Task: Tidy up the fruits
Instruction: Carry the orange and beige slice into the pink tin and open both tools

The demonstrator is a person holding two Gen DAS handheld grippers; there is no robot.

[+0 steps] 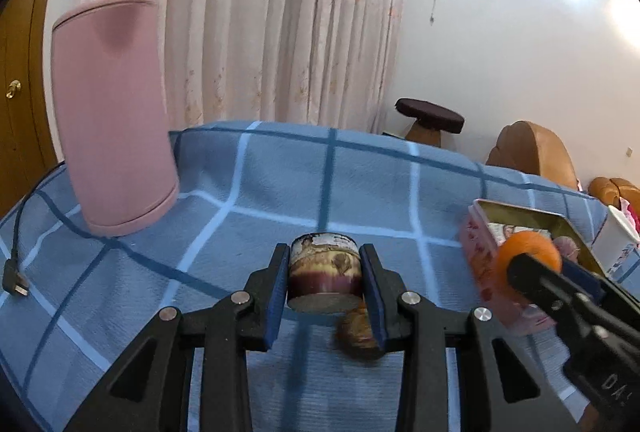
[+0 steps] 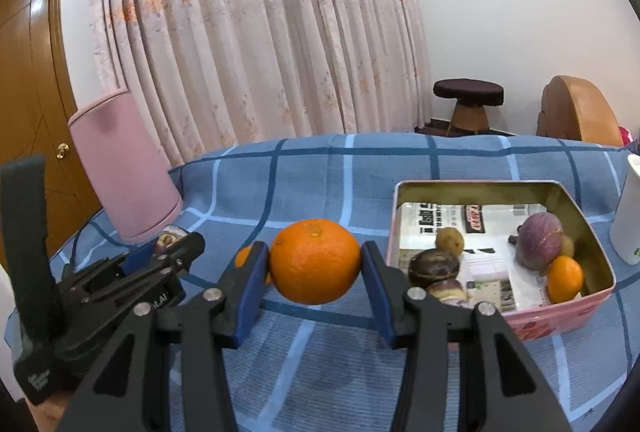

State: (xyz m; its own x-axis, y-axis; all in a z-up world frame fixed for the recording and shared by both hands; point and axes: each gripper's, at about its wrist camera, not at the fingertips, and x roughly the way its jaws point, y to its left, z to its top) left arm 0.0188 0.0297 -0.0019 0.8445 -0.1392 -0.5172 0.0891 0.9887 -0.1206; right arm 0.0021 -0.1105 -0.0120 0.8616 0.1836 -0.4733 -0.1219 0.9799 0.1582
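My left gripper [image 1: 325, 274] is shut on a brown and purple cut fruit piece [image 1: 324, 272] and holds it above the blue checked cloth [image 1: 248, 192]. A brown fruit [image 1: 358, 332] lies on the cloth just below it. My right gripper [image 2: 314, 264] is shut on a large orange [image 2: 315, 261] and holds it above the cloth, left of the pink tin box [image 2: 560, 308]. The box holds several fruits, among them a purple one [image 2: 538, 240] and a small orange [image 2: 564, 278]. Another small orange [image 2: 245, 257] lies behind the left finger. In the left wrist view the held orange [image 1: 528, 252] shows beside the box [image 1: 480, 260].
A tall pink cylinder [image 2: 124, 168] stands at the back left of the cloth, with a black cable [image 1: 16, 272] beside it. A white container [image 2: 634, 212] stands right of the box. A stool [image 2: 468, 100] and wooden chair [image 2: 576, 112] stand beyond the table.
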